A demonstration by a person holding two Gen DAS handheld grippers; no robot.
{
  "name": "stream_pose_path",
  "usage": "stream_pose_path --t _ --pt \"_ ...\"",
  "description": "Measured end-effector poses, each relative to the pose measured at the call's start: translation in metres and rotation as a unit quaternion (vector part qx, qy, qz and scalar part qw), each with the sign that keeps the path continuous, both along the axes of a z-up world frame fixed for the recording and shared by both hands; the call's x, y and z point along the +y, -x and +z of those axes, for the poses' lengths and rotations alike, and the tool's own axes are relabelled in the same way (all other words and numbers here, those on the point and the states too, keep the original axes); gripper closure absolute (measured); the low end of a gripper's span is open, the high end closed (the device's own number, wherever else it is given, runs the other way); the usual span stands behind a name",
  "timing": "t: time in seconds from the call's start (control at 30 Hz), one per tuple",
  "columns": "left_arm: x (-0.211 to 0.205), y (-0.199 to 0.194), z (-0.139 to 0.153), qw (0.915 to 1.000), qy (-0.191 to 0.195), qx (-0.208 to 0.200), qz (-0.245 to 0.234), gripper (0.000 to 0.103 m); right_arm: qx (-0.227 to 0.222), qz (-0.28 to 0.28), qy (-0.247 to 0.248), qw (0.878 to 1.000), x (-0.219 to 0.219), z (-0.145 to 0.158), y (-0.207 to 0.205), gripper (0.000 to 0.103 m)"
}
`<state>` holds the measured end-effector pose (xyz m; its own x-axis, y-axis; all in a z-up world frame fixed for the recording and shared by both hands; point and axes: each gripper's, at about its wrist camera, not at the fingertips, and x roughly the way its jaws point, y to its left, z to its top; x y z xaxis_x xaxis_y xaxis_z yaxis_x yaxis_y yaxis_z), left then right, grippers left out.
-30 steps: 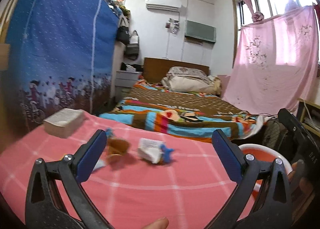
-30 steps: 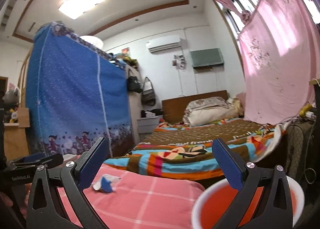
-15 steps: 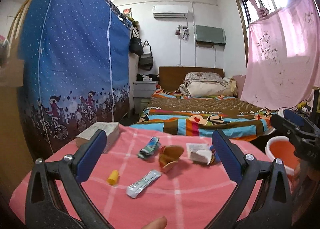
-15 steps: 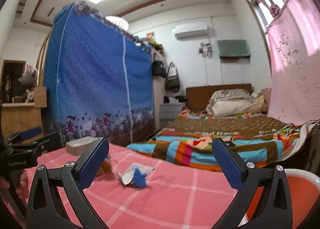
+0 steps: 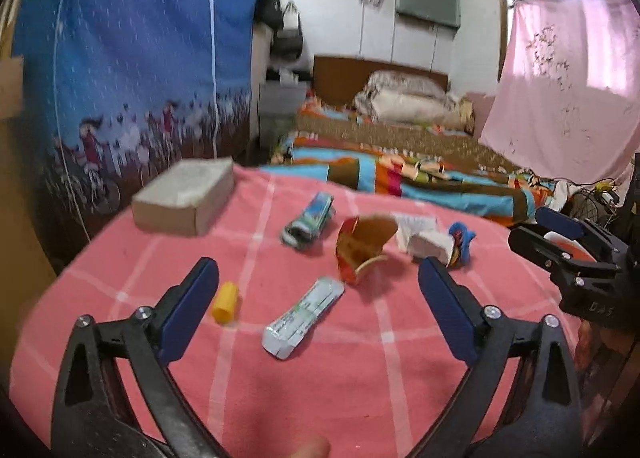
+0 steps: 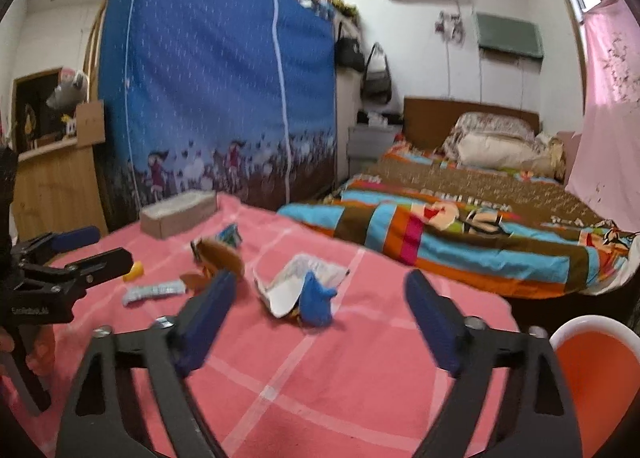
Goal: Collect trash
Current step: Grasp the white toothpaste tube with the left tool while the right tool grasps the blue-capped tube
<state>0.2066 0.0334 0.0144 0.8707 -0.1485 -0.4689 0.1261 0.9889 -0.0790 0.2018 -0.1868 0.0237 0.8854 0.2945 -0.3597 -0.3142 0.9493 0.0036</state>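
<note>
Trash lies scattered on the pink checked table (image 5: 312,386): a silver wrapper (image 5: 303,317), a yellow cap (image 5: 226,302), a brown and red torn packet (image 5: 362,248), a blue-green packet (image 5: 309,219) and a white and blue crumpled wrapper (image 5: 434,242) (image 6: 304,286). My left gripper (image 5: 318,300) hangs open above the silver wrapper, holding nothing. My right gripper (image 6: 316,300) points at the white and blue wrapper; its jaws are closing, with the wrapper lying just beyond the tips, untouched. An orange bin with a white rim (image 6: 592,374) stands at the table's right.
A grey cardboard box (image 5: 186,195) sits at the table's far left corner. Beyond the table are a bed with a striped cover (image 6: 472,225), a blue fabric wardrobe (image 6: 216,97) and a pink curtain (image 5: 568,81). A fingertip (image 5: 312,448) shows at the bottom edge.
Both grippers tilted down and moved in over the table, so the trash looks nearer and lower. The right gripper's jaws have drawn closer together.
</note>
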Motion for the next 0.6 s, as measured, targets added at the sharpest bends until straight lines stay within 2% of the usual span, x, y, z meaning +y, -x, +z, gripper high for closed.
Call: stream_pose_path --t 0.13,0.2,0.33,0.43,0.6 --pt "0.004 -0.014 -0.010 0.9986 0.014 0.051 -0.007 0.013 0.045 0.007 0.008 0.999 0.005 -0.009 -0.016 0.033" --pt "0.005 -0.020 -0.015 0.9970 0.020 0.074 -0.012 0.022 0.067 0.010 0.006 0.998 0.005 -0.013 -0.023 0.038" --pt "0.006 -0.027 -0.022 0.9944 0.027 0.100 -0.018 0.026 0.102 0.009 0.013 0.995 0.008 -0.019 -0.035 0.048" --pt "0.006 -0.029 -0.025 0.9928 0.028 0.115 -0.017 0.030 0.110 0.009 0.019 0.994 0.011 -0.021 -0.039 0.051" --pt "0.009 -0.038 -0.031 0.9895 0.029 0.141 -0.013 0.043 0.123 0.011 0.023 0.992 0.014 -0.020 -0.050 0.053"
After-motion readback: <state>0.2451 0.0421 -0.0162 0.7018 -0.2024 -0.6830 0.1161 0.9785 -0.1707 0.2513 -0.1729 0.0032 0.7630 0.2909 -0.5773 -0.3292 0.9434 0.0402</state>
